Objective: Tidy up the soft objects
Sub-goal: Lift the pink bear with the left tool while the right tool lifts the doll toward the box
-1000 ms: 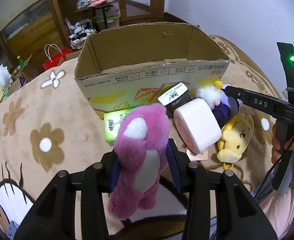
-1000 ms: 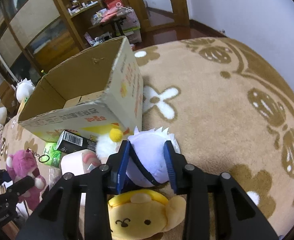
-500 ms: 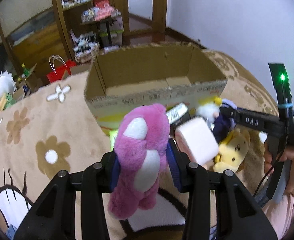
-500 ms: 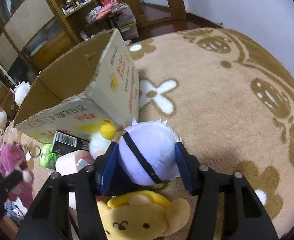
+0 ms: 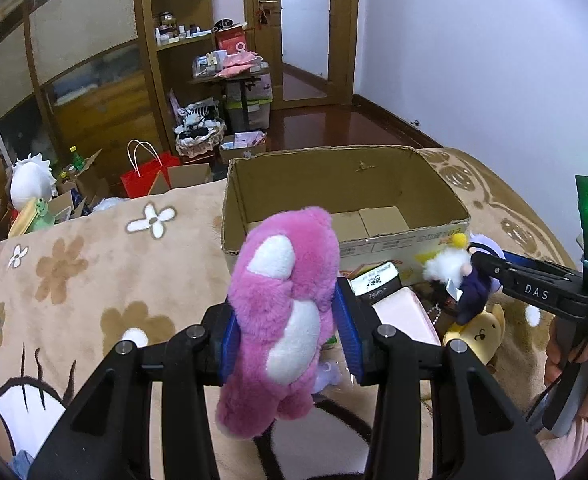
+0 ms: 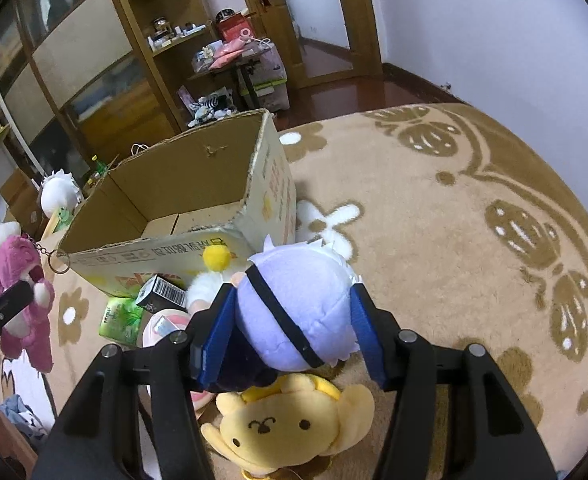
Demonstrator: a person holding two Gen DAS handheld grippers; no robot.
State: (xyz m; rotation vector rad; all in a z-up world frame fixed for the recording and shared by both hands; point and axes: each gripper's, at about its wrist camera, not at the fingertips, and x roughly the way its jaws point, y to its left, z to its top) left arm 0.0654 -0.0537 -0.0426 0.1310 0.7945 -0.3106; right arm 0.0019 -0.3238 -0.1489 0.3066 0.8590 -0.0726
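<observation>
My left gripper [image 5: 289, 328] is shut on a pink plush bear [image 5: 285, 312] and holds it in the air in front of the open cardboard box [image 5: 346, 184]. The bear also shows at the left of the right wrist view [image 6: 21, 292]. My right gripper [image 6: 289, 328] is shut on a lilac-headed plush doll [image 6: 294, 312] and holds it above the carpet by the box's near right corner [image 6: 253, 216]. The doll also shows in the left wrist view [image 5: 474, 280]. A yellow plush dog [image 6: 289, 424] lies on the carpet under the doll. The box looks empty inside.
On the beige flowered carpet [image 6: 454, 240] in front of the box lie a pink roll-shaped cushion [image 5: 402, 316], a black carton [image 6: 161, 292] and a green packet [image 6: 119, 316]. Shelves [image 5: 173, 60], a red bag [image 5: 145, 172] and clutter stand beyond the carpet.
Both grippers have risen with their toys. The pink bear now hangs level with the box's rim. The lilac doll has come up off the carpet, above the yellow dog.
</observation>
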